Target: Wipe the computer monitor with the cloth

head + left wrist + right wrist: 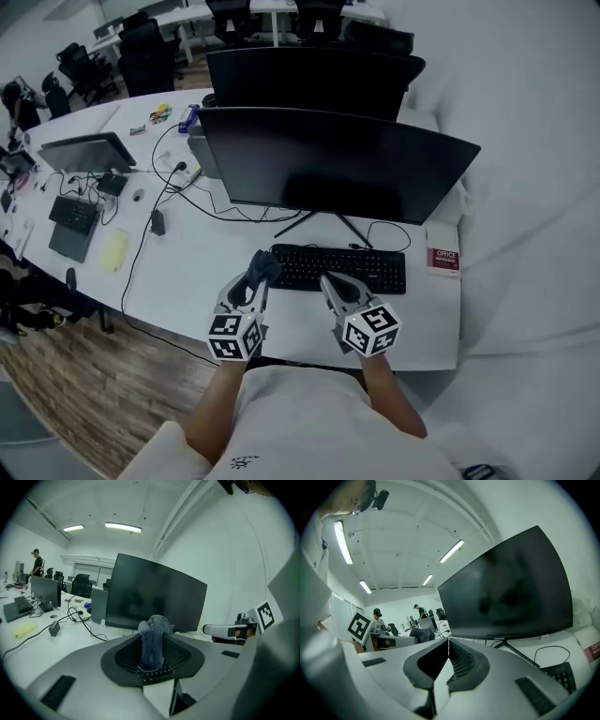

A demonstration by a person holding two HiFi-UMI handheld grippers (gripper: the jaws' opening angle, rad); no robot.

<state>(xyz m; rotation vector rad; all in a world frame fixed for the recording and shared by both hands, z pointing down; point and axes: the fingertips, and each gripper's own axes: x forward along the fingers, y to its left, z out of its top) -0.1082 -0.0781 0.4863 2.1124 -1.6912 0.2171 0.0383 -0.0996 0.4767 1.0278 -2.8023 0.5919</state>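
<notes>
Your left gripper (pixel 253 281) is clenched on a bunched grey-blue cloth (pixel 153 641), held above the left end of the black keyboard (pixel 342 269). At its 3 o'clock, your right gripper (pixel 337 287) has its jaws pressed together with nothing between them. The dark computer monitor (pixel 337 164) stands at 12 o'clock, beyond the keyboard, on the white desk (pixel 187 272). The cloth is not touching the screen.
</notes>
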